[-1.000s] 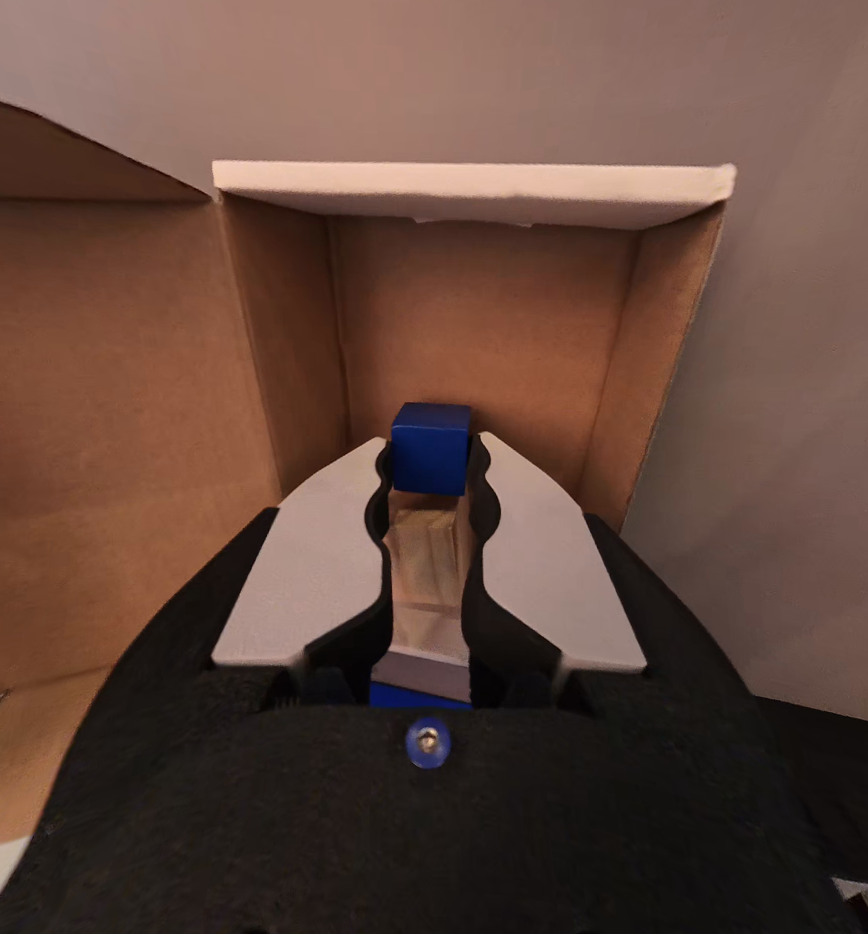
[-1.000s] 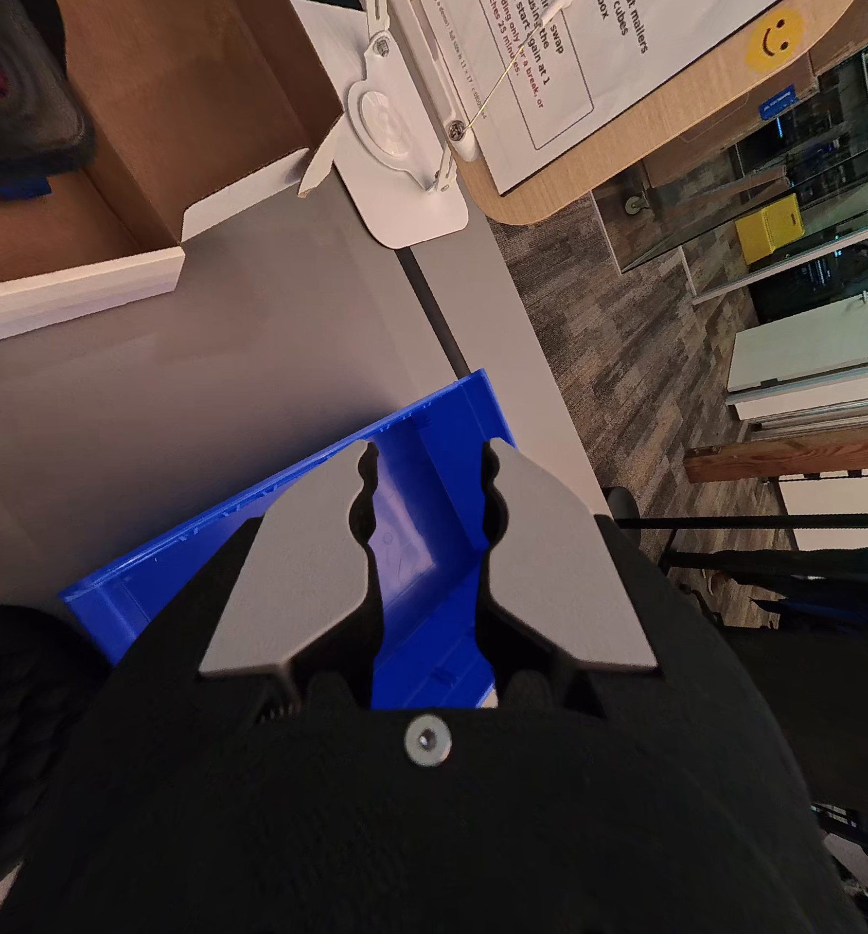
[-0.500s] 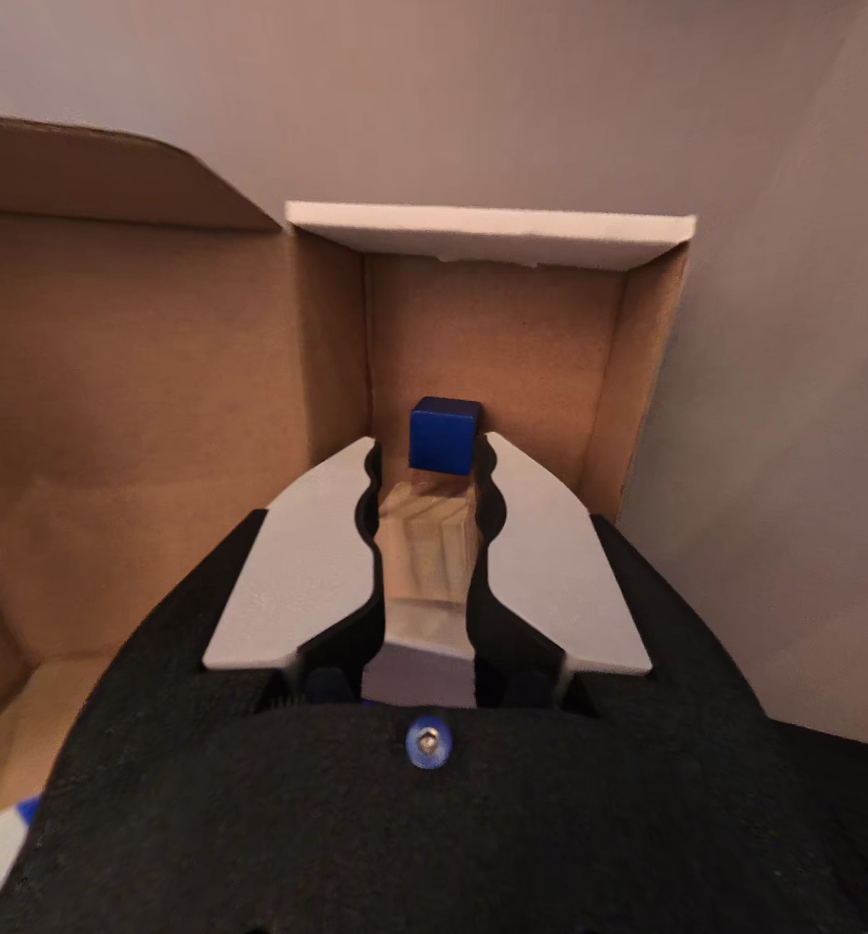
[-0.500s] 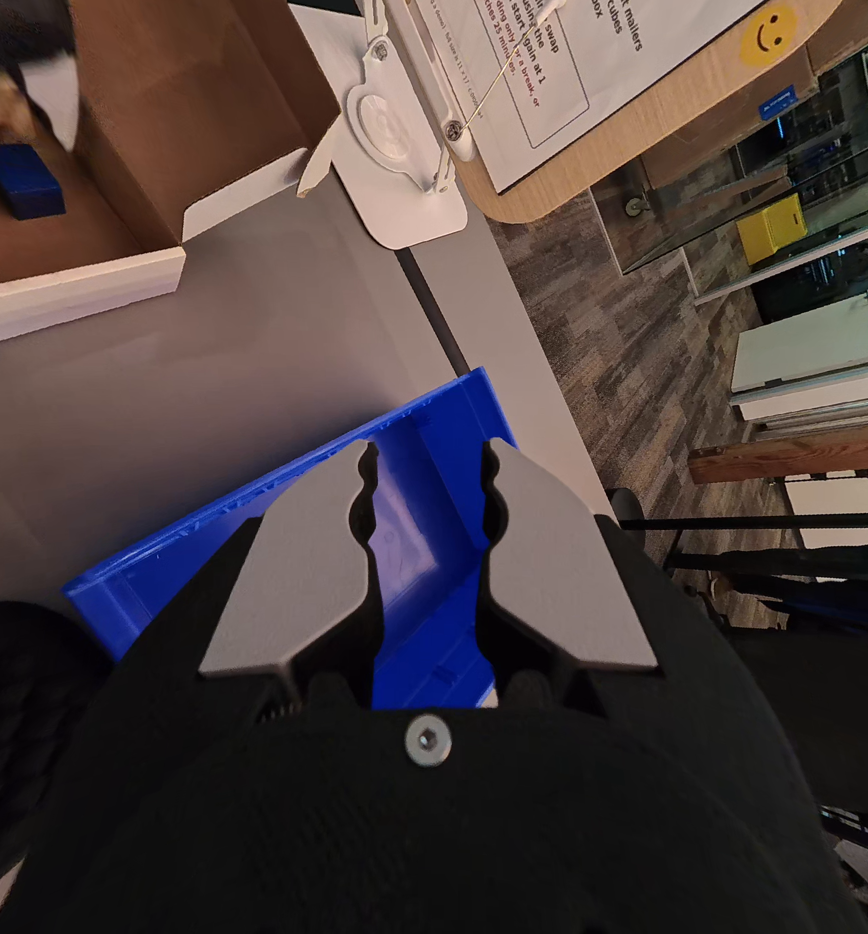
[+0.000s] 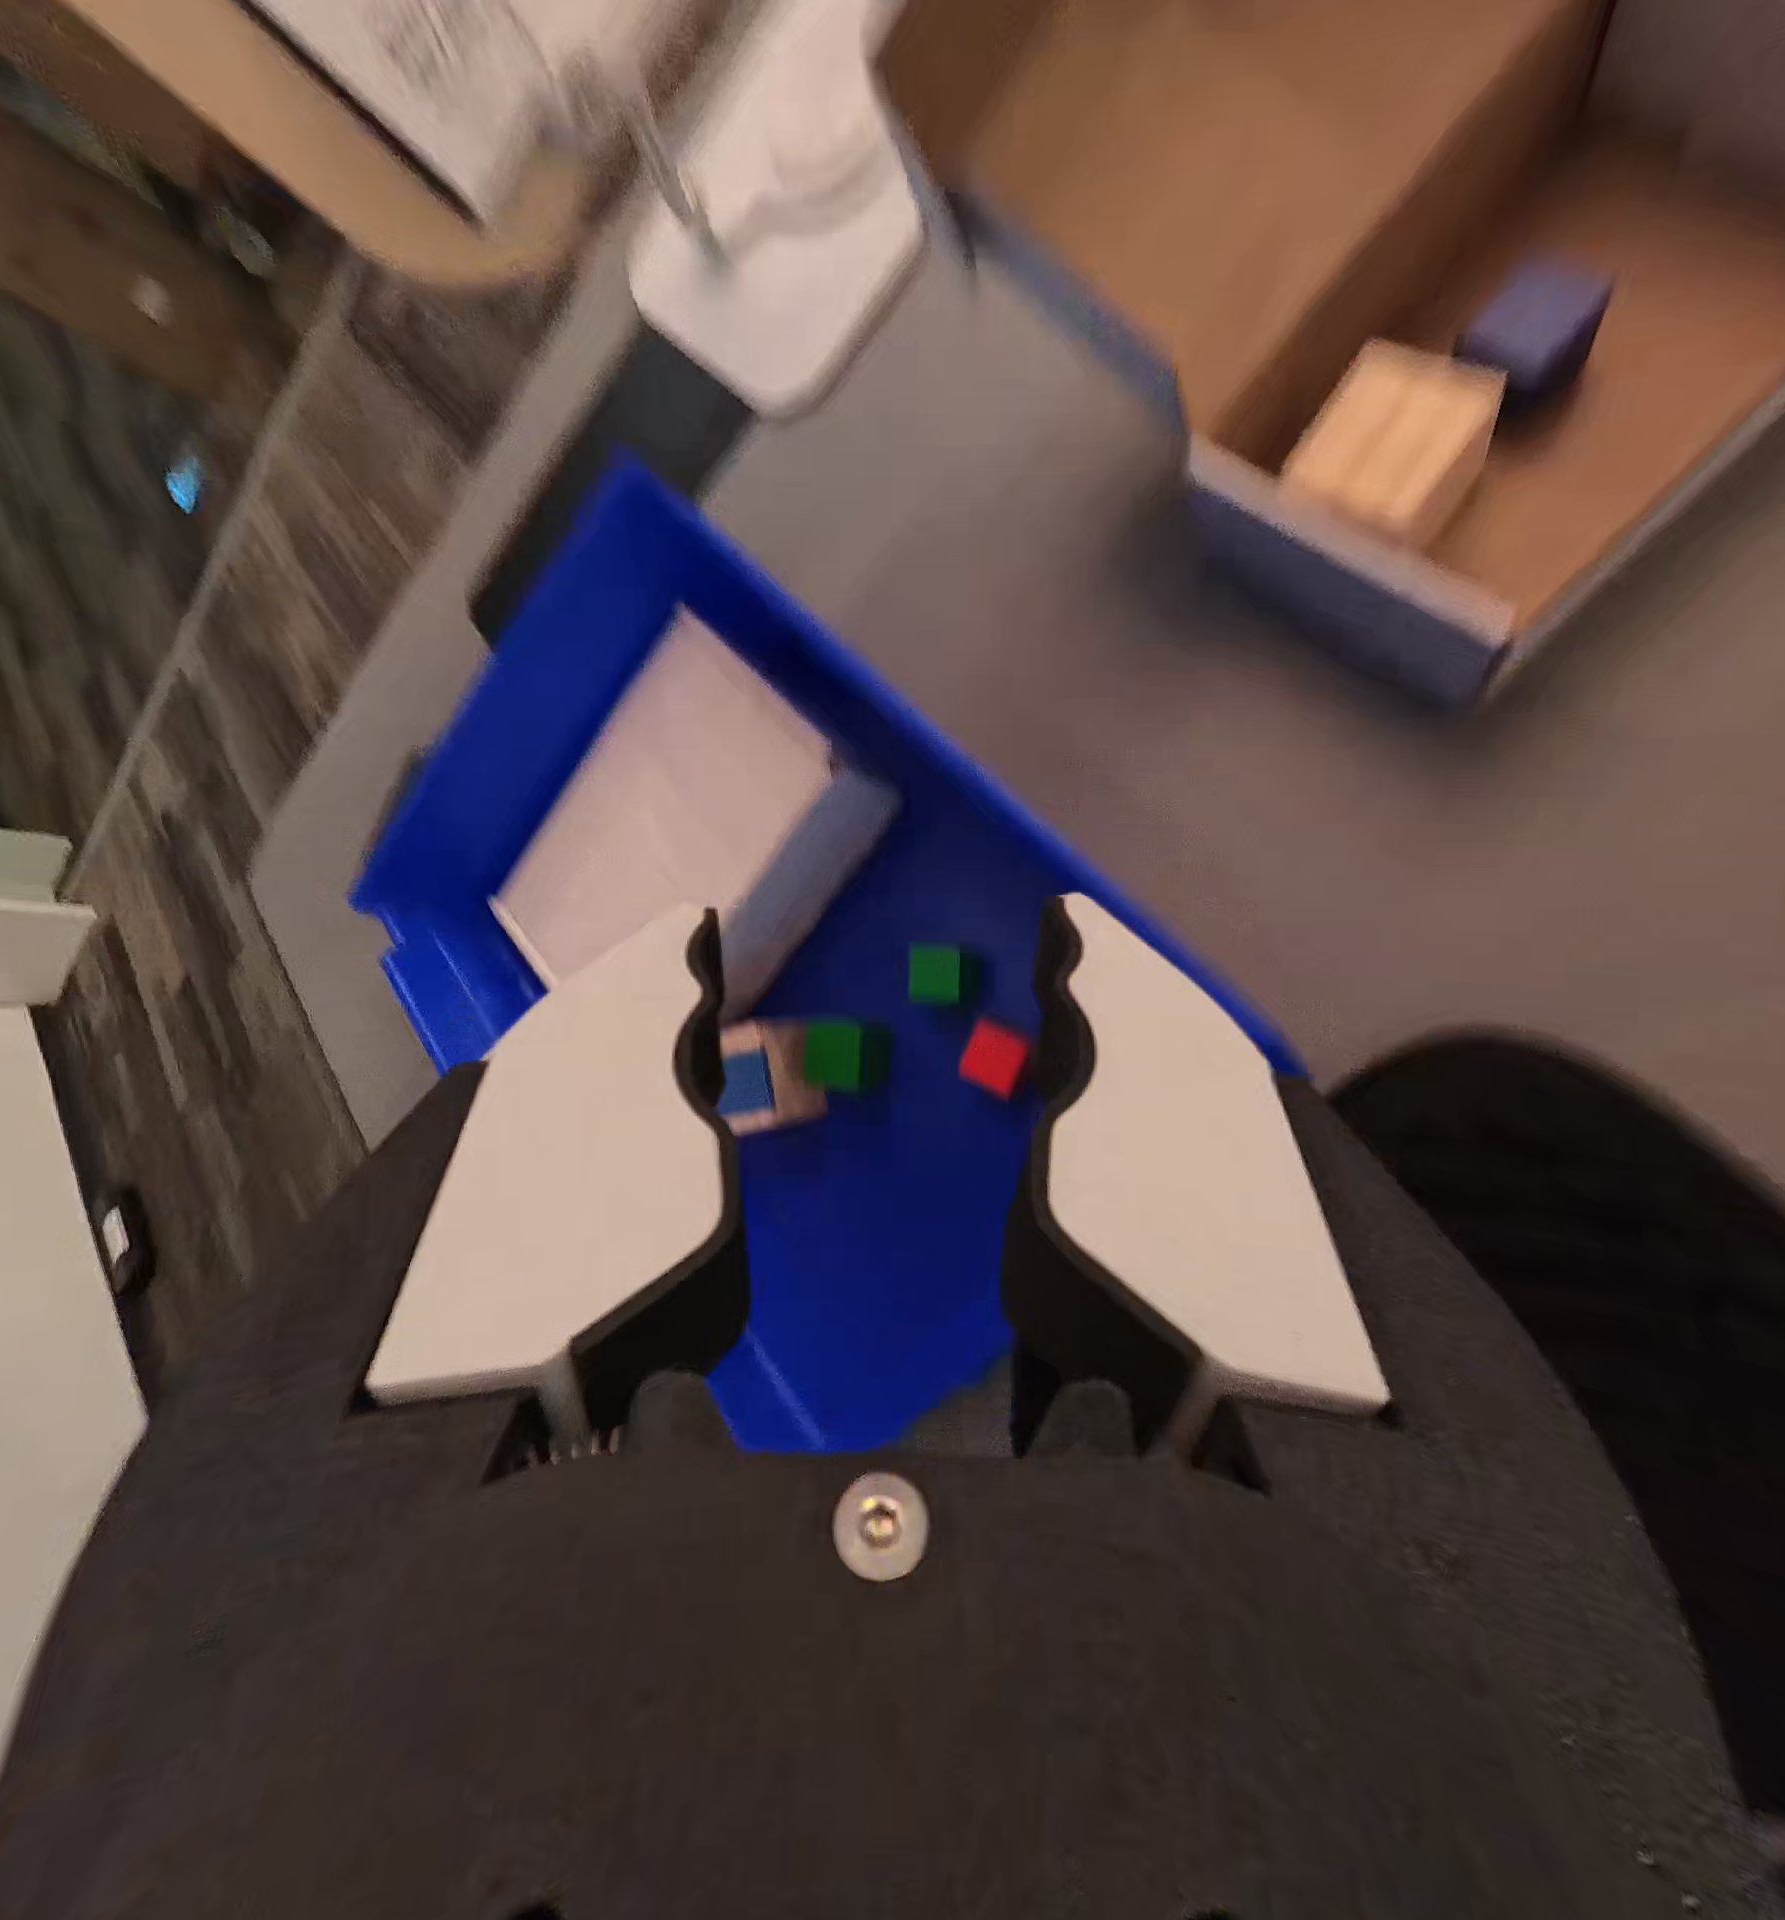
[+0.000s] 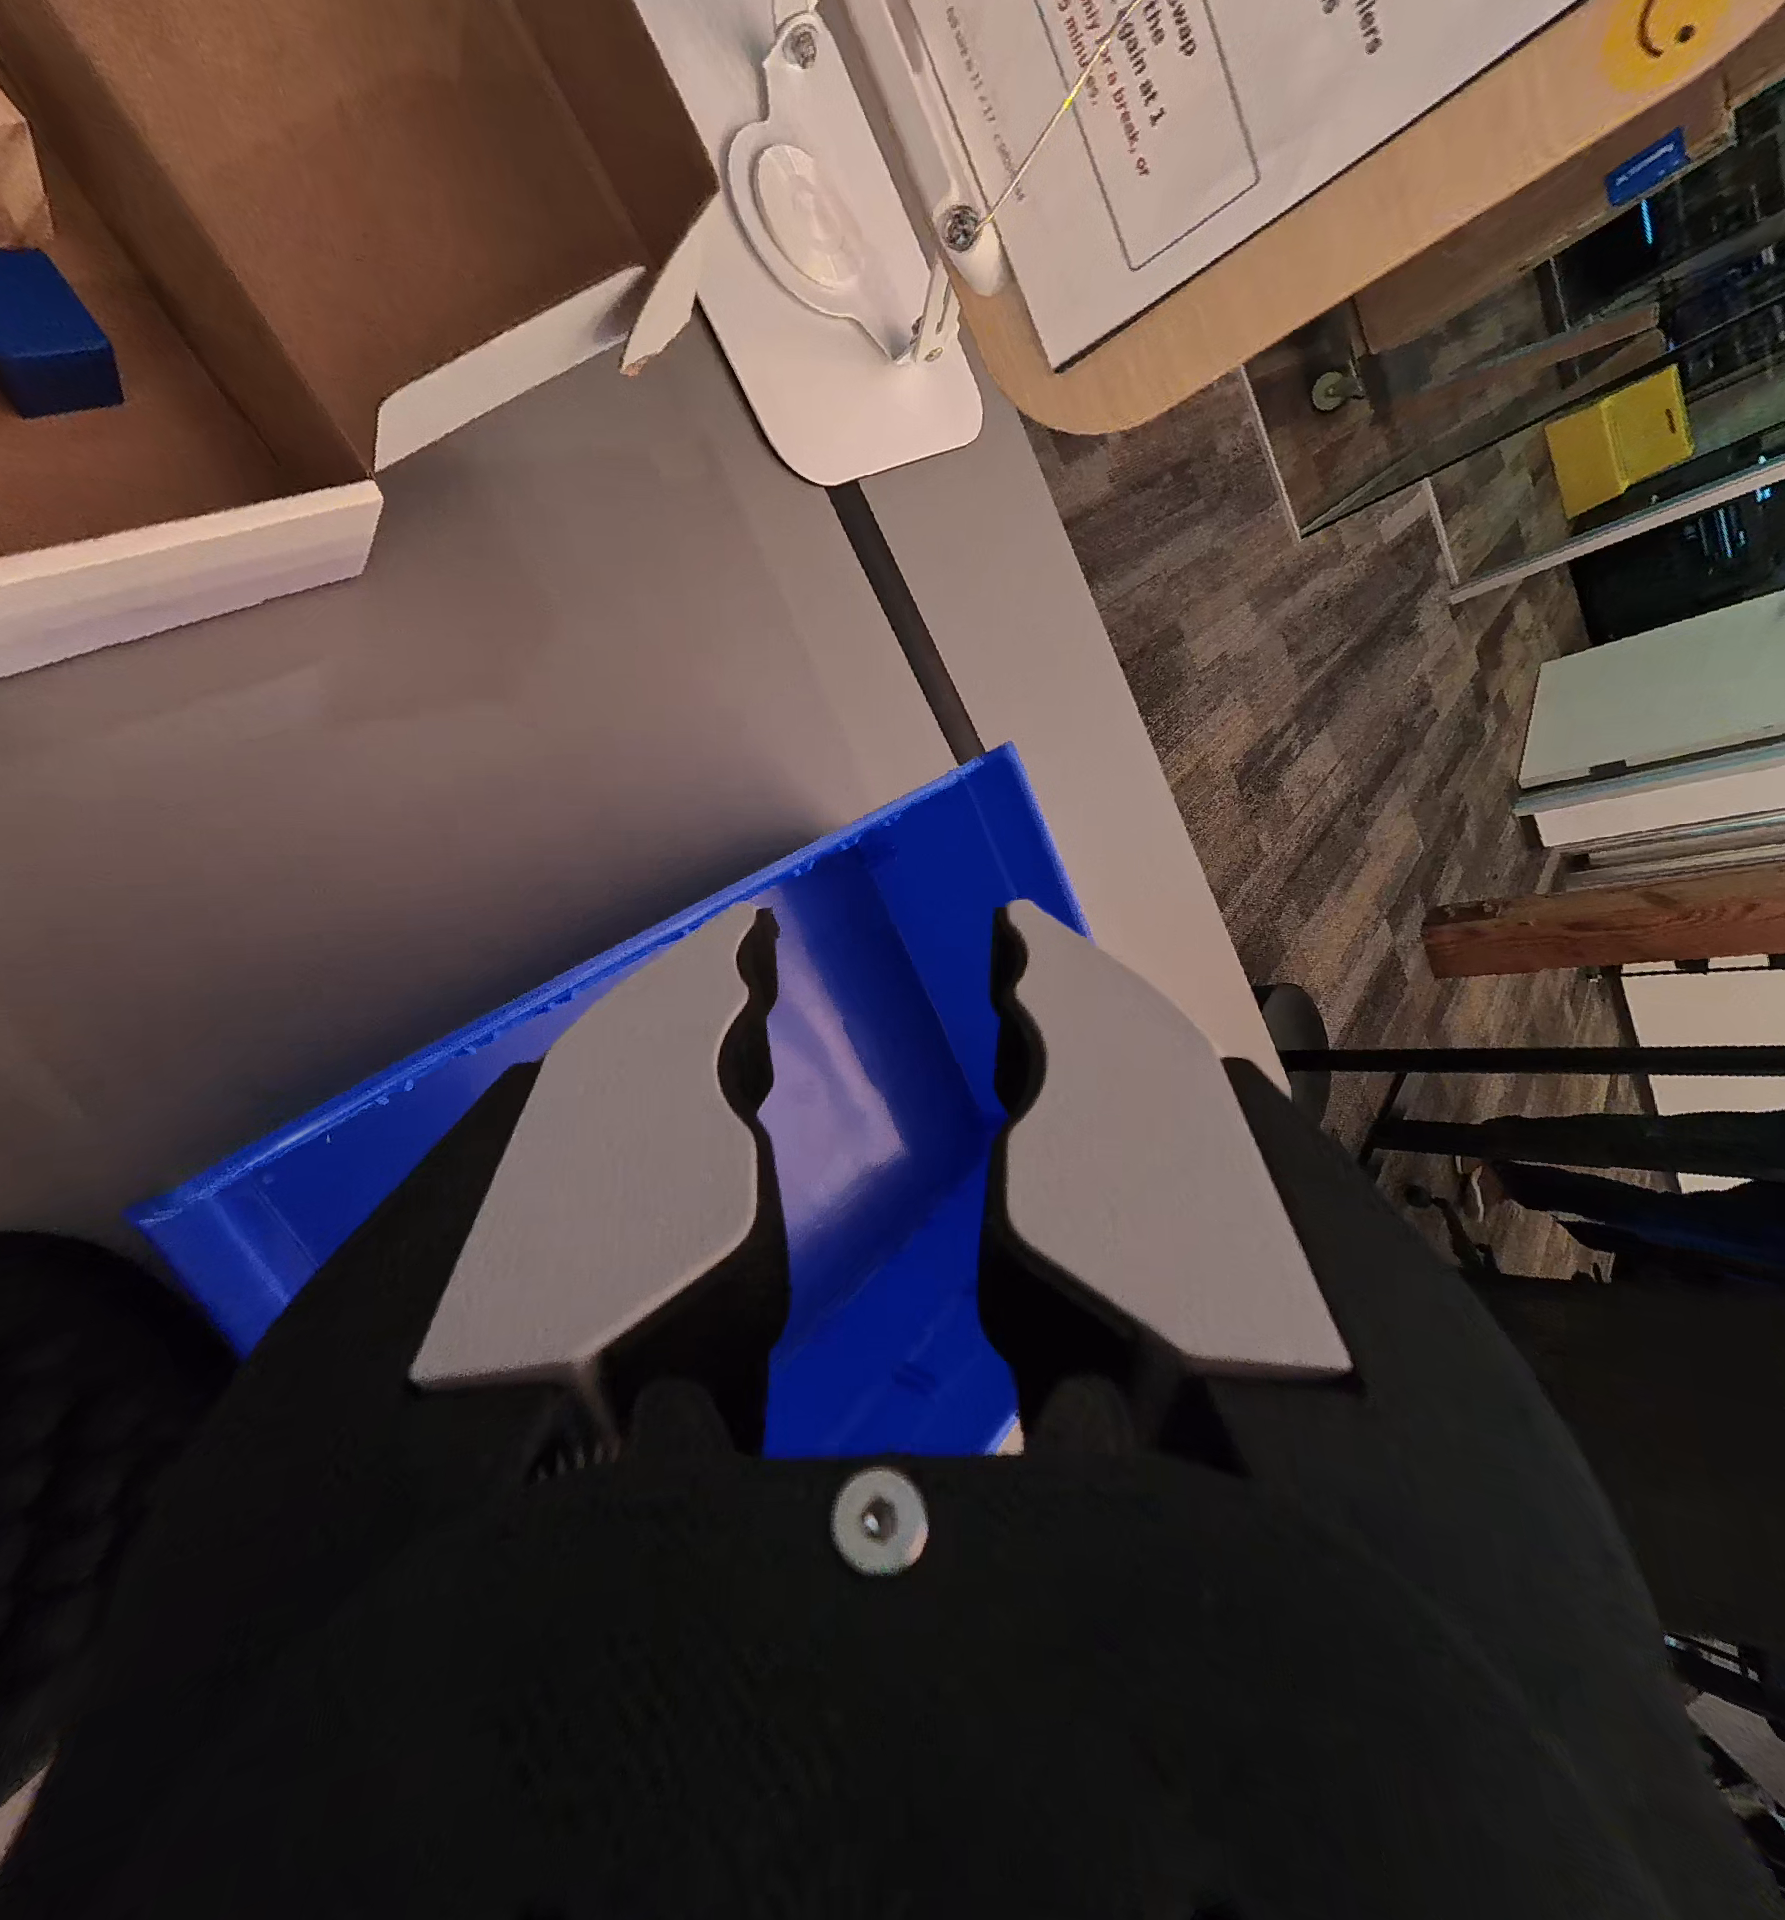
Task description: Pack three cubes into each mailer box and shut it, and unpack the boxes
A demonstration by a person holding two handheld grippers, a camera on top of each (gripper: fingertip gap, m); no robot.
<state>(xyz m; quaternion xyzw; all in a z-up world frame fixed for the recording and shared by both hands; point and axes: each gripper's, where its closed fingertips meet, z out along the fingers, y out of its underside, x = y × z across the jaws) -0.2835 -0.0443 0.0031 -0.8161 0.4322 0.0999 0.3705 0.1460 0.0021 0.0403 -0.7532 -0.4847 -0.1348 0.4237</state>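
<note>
In the left wrist view my left gripper [image 5: 883, 914] is open and empty above the blue bin [image 5: 867, 1247]. Below it lie two green cubes [image 5: 938, 974] [image 5: 838, 1055], a red cube [image 5: 994, 1057] and a blue-topped cube [image 5: 753, 1081]. A shut white mailer box [image 5: 659, 810] lies at the bin's far end. The open brown mailer box [image 5: 1335, 582] at the upper right holds a wooden cube [image 5: 1392, 442] and a blue cube [image 5: 1532, 322]. My right gripper [image 6: 883, 920] is open and empty over the bin [image 6: 929, 894]. The open box [image 6: 161, 571] with its blue cube [image 6: 26, 327] is at the upper left of the right wrist view.
A white stand base [image 6: 846, 312] sits on the grey table [image 6: 400, 831] beyond the bin. It holds a wooden board with a paper sheet [image 6: 1179, 156]. The table edge runs just right of the bin, with carpet floor [image 6: 1387, 727] beyond. The grippers' ends are close to 45 cm from one another.
My left gripper let go of the wooden cube inside the open box beside the blue cube, drew out and swung over the blue bin. The right gripper stayed open over the bin.
</note>
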